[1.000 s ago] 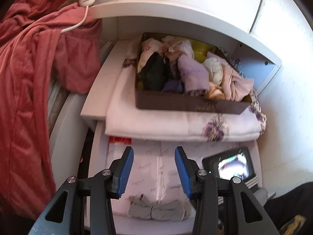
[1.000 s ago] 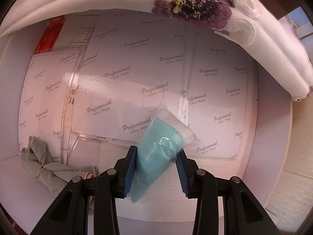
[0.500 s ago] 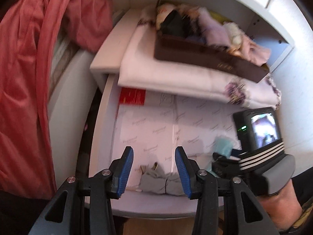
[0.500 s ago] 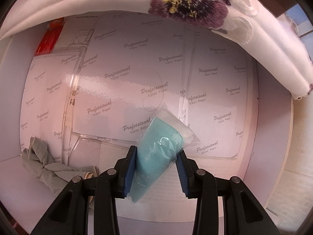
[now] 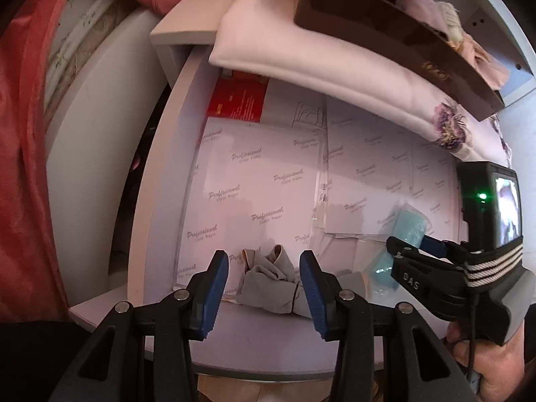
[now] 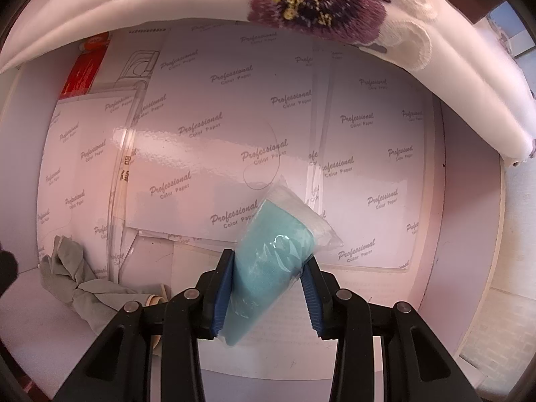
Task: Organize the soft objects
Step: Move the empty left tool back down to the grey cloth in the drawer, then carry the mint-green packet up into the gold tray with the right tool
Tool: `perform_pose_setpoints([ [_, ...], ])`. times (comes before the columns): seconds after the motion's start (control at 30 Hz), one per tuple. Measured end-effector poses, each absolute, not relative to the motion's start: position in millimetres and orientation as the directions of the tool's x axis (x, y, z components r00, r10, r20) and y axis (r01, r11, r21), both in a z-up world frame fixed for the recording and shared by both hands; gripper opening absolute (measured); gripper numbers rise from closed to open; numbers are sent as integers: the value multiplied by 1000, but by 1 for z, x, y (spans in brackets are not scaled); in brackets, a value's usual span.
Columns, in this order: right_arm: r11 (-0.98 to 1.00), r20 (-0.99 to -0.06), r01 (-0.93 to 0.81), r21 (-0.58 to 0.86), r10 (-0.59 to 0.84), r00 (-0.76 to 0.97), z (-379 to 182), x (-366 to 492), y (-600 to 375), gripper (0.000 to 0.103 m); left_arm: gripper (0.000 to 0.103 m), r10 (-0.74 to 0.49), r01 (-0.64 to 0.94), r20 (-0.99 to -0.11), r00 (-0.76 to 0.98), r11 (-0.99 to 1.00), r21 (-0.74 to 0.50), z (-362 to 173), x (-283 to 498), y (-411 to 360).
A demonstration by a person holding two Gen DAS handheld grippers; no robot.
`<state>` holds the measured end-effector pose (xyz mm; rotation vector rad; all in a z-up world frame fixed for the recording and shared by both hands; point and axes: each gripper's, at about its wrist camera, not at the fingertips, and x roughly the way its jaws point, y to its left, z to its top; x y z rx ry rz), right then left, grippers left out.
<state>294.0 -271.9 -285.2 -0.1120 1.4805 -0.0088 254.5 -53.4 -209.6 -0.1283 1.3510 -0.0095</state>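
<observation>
Right gripper (image 6: pixel 266 288) clamps a teal cloth in a plastic bag (image 6: pixel 268 254). Left gripper (image 5: pixel 264 288) is half open w/ nothing held, above a gray cloth (image 5: pixel 271 284) on the shelf (image 5: pixel 268 345).

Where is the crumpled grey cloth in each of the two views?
Left wrist view: grey cloth at bottom centre, just beyond the open left gripper.
Right wrist view: grey cloth at lower left, on the shelf.
Shared landmark: the teal cloth in a clear bag.
</observation>
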Motion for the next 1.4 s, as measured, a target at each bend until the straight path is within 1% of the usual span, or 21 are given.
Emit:
perform_pose_setpoints([
  [0.53, 994, -993, -76, -79, -72, 95, -287, 291, -274, 39, 44, -56, -63, -985, 163, 996, -67, -230, 260, -51],
  [0.93, 991, -990, -90, -101, -91, 107, -283, 288, -266, 39, 44, -16, 14, -984, 179, 1000, -14, -234, 260, -67],
  [1.23, 993, -985, -70, -92, -81, 152, -266, 280, -271, 38, 45, -23, 41, -981, 193, 999, -16, -237, 261, -75],
  [1.4, 994, -978, -72, -77, -61, 198, -240, 276, -271, 38, 45, -25, 54, -981, 191, 998, -15, -241, 264, -82],
])
